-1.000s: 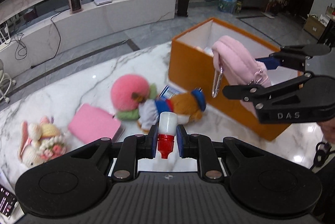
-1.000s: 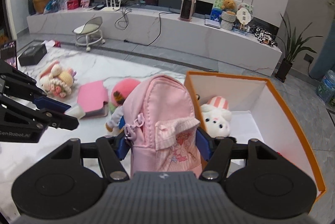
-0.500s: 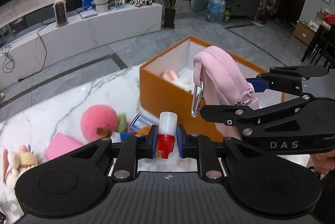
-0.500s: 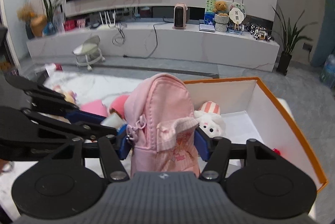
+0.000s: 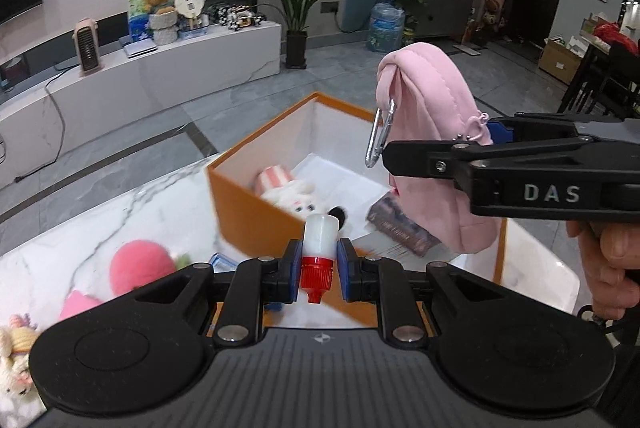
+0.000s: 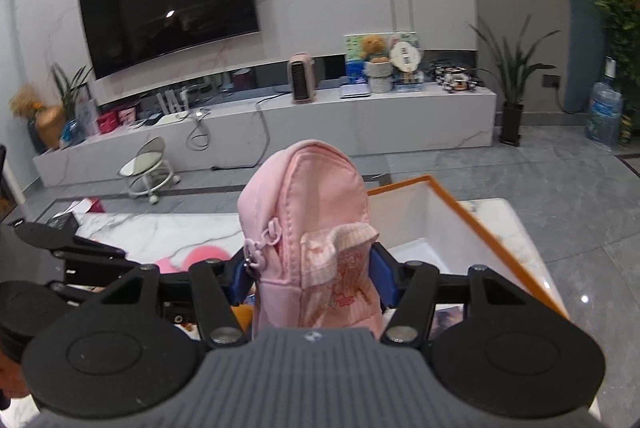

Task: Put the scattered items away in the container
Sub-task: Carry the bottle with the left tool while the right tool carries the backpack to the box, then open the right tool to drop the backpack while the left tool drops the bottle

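Observation:
My left gripper (image 5: 319, 264) is shut on a small white bottle with a red cap (image 5: 319, 236), held cap towards the camera just over the near wall of the orange box (image 5: 248, 204). My right gripper (image 6: 314, 278) is shut on a pink pouch (image 6: 304, 204), upright between the blue pads. In the left wrist view the pink pouch (image 5: 428, 96) hangs over the box's right side, a silver carabiner (image 5: 378, 140) dangling from it. Inside the box lie a white striped plush (image 5: 288, 192) and a dark packet (image 5: 400, 224).
On the marble table (image 5: 80, 220) left of the box lie a round pink plush (image 5: 140, 268), a flat pink case (image 5: 78, 308) and a crochet bunny (image 5: 16, 344). A person's hand (image 5: 612, 264) grips the right handle. Beyond are a white TV bench (image 6: 360, 116) and grey floor.
Both grippers have travelled from beside the box to over it, each still holding its item. The box's inside now shows below the bottle, and the pouch sits higher.

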Demonstrator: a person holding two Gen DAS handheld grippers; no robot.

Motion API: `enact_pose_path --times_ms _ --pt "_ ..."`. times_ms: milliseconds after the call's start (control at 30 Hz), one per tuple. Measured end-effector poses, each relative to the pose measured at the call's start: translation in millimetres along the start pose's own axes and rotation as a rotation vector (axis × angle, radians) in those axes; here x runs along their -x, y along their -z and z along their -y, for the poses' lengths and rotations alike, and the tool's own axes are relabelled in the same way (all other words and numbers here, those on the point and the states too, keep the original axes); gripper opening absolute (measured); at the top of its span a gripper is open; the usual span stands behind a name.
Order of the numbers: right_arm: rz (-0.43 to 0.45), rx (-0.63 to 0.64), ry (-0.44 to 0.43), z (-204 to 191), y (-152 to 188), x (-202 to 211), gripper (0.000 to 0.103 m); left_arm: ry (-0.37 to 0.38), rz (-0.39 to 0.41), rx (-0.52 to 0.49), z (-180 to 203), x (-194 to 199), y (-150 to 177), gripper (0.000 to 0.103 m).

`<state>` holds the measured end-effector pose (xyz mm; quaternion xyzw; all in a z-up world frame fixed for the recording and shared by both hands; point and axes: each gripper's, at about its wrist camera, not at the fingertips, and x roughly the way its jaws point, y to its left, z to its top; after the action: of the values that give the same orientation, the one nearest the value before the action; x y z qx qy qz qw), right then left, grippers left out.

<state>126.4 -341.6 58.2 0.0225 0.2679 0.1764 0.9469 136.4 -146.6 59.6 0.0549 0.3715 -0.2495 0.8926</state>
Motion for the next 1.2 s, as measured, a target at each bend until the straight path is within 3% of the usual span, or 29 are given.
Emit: enact_pose_path --times_ms 333,467,733,1133,1167,1200 --pt "0.040 -0.079 0.118 44 -3 4 0.061 0.065 0.014 -0.016 31 -25 -10 0.021" --pt "0.025 -0.094 0.124 51 2 -2 0.061 0.092 0.025 -0.014 42 -37 -10 0.021" --pt "0.011 -0.111 0.137 63 4 -18 0.061 0.118 -0.030 -0.080 73 -67 1 0.021" --pt "0.003 -0.106 0.119 61 6 -34 0.063 0.122 -0.056 -0.059 78 -82 9 0.022" --pt "0.003 -0.103 0.115 61 6 -35 0.068 0.123 -0.053 -0.050 77 -81 9 0.029" --pt "0.000 -0.099 0.116 60 6 -36 0.071 0.124 -0.050 -0.042 76 -81 9 0.043"
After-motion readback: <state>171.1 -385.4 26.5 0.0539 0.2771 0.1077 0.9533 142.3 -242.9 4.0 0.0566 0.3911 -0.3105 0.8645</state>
